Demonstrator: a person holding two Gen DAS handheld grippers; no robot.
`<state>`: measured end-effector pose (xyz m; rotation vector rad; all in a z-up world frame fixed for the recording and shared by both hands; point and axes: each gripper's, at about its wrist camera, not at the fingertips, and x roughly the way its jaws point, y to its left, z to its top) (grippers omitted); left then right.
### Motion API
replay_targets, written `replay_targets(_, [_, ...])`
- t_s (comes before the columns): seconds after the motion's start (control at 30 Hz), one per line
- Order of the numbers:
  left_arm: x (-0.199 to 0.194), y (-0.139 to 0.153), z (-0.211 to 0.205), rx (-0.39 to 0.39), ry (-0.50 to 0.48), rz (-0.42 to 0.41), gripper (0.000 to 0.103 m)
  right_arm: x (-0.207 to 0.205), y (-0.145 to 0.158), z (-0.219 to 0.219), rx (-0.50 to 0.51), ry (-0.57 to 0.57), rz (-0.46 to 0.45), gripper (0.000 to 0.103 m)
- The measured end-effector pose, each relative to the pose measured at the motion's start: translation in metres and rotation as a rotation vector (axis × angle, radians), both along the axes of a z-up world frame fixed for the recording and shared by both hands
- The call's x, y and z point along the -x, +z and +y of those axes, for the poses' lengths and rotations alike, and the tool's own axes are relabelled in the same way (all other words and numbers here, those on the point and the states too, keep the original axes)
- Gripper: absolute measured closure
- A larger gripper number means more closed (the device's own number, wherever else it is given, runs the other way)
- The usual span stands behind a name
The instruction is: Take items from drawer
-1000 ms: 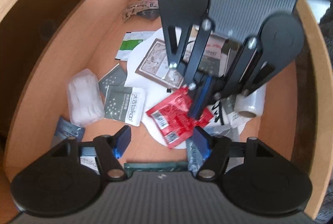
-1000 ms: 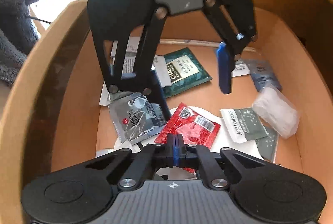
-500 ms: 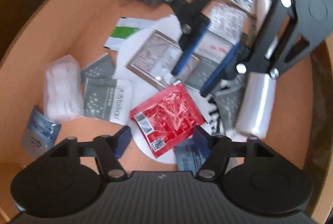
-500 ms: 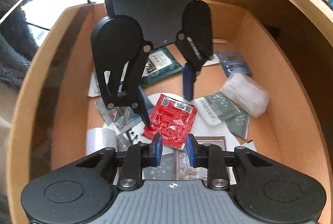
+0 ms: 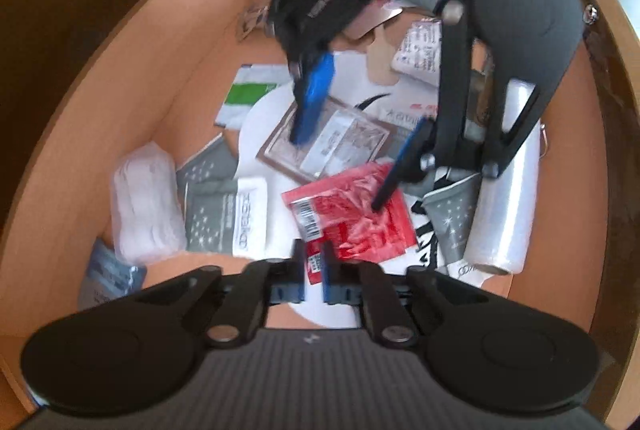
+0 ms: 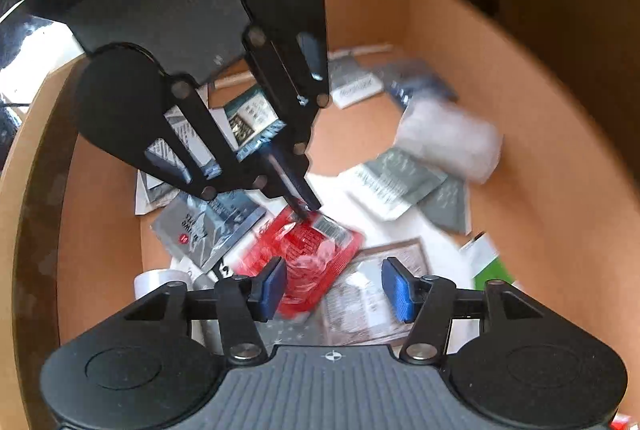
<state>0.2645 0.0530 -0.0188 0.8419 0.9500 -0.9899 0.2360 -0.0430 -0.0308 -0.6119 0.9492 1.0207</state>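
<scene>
In the left wrist view, my left gripper (image 5: 314,266) has its jaws drawn almost together on the barcode corner of the red packet (image 5: 352,218). A thin sliver of that corner shows between the pads, so I judge it pinched. The red packet lies flat in the middle of the drawer (image 5: 132,78), on a white sheet and partly over a brown-framed sachet (image 5: 340,146). It looks like crinkly foil: light, limp and glossy, so probably slippery. A corner hold may let it droop or slide, and I think a bite deeper along the edge would be safer. My right gripper (image 5: 338,172) hangs above with its jaws spread, one fingertip down on or just over the far side of the red packet. I cannot tell whether it touches. A roll of clear film (image 5: 504,198) lies beside it, and the far end of the drawer is hidden behind the right gripper's body.

In the right wrist view, my right gripper (image 6: 334,288) is released and grips nothing, with the red packet (image 6: 308,250) between and beyond its pads. Opposite, the left gripper (image 6: 306,208) is clenched on the packet's far edge. Blur smears the print, and the packets beneath are mostly covered.
</scene>
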Motion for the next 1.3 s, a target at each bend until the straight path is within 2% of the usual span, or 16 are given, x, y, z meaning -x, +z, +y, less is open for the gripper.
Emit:
replay_targets(0.17, [0.002,0.007,0.006,0.029,-0.001,-0.007,0.103,0.0,-0.003,0.0,-0.042,-0.001,0.024,0.052])
replay_targets(0.2, [0.002,0.008,0.008,0.034,-0.006,-0.006,0.103,0.003,-0.005,0.0,-0.038,0.013,0.01,0.056])
replay_targets(0.27, [0.003,0.01,0.011,0.04,-0.005,-0.01,0.103,0.014,-0.008,0.005,-0.012,0.069,-0.043,0.079])
replay_targets(0.3, [0.003,0.011,0.012,0.039,-0.007,-0.006,0.103,0.018,-0.009,0.007,-0.007,0.099,-0.055,0.085])
replay_targets(0.4, [0.002,0.011,0.018,0.031,-0.015,0.009,0.1,0.027,-0.009,0.011,0.012,0.147,-0.092,0.091])
replay_targets(0.43, [0.003,0.01,0.019,0.021,-0.029,0.023,0.091,0.028,-0.009,0.01,0.01,0.155,-0.093,0.103])
replay_targets(0.53, [0.003,0.005,0.013,-0.009,-0.04,0.027,0.051,0.033,-0.008,0.011,0.014,0.201,-0.104,0.103])
replay_targets(0.63, [0.002,0.0,0.002,-0.029,-0.048,0.066,0.038,0.039,0.001,0.011,0.006,0.247,-0.123,0.103])
replay_targets(0.77, [-0.002,-0.007,0.001,-0.011,-0.034,0.144,0.035,0.044,0.019,0.006,-0.016,0.249,-0.196,0.103])
replay_targets(0.83, [-0.004,-0.006,0.0,-0.008,-0.03,0.133,0.038,0.044,0.024,0.005,-0.015,0.246,-0.211,0.102])
replay_targets(0.93, [-0.01,-0.003,0.0,-0.003,0.005,0.12,0.089,0.042,0.024,0.0,-0.011,0.221,-0.182,0.099])
replay_targets(0.97, [-0.011,-0.002,0.0,-0.005,-0.004,0.119,0.094,0.04,0.023,0.0,-0.004,0.211,-0.17,0.091])
replay_targets(1.03, [-0.012,-0.002,0.001,-0.005,-0.034,0.114,0.095,0.036,0.018,-0.001,0.022,0.183,-0.157,0.076])
replay_targets(1.1, [-0.005,-0.002,0.0,-0.012,-0.069,0.075,0.096,0.031,0.016,-0.003,0.036,0.157,-0.143,0.072])
replay_targets(1.17, [-0.001,0.0,-0.001,-0.011,-0.077,0.04,0.099,0.025,0.016,-0.01,0.032,0.143,-0.079,0.059])
replay_targets(1.3, [0.005,0.008,0.004,0.009,-0.109,-0.032,0.1,0.017,0.01,-0.011,0.006,0.104,-0.009,0.054])
